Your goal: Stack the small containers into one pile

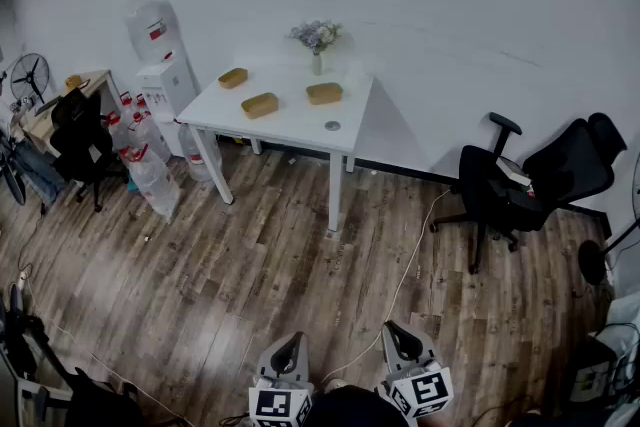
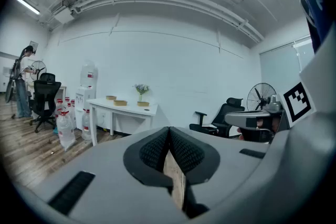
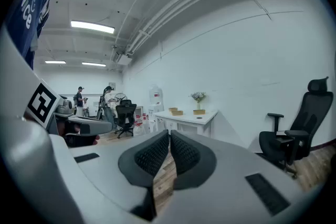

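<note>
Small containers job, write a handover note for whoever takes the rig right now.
Left claw: shut, empty.
Right claw: shut, empty.
Both are far from the white table.
Three containers sit apart on it: left container, middle container, right container.
Done: nothing stacked.
To do: walk up, stack all three into one pile.

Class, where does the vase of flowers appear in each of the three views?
Head view: vase of flowers at upper centre, at the table's back edge.
Left gripper view: vase left of centre, far off.
Right gripper view: vase slightly right of centre.
Shared landmark: the white table beneath it.
</note>
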{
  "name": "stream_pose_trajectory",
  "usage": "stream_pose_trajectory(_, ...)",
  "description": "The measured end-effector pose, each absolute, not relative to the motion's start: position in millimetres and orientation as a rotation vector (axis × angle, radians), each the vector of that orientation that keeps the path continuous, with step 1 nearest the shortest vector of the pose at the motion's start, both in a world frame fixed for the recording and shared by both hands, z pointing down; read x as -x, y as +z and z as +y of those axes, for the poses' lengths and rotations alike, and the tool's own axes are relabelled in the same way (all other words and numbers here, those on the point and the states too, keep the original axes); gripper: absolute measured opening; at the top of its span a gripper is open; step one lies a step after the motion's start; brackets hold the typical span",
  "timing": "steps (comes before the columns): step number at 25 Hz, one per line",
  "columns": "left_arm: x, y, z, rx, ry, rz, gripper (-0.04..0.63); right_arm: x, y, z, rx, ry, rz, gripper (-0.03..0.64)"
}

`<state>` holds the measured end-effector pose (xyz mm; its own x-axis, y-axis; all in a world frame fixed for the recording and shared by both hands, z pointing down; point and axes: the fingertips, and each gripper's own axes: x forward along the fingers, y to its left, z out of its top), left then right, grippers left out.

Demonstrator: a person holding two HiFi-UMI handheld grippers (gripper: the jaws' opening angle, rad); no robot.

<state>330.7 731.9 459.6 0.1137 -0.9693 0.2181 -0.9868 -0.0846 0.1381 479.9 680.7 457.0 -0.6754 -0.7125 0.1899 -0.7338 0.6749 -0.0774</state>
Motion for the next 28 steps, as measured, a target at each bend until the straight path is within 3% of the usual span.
stream_pose_trajectory(14,-319.5,474.5,694.5,-2.208,0.151,-1.87,0.02,-445.6,471.4,662.0,-1.157,0.287,-2.757,0.054)
stream_pose_trajectory(28,-205.0,473.1,512.3,-2.336,0.197,-1.718,0.02,-333.1,458.8,497.1,-1.253,0.309,-2.701,0.055)
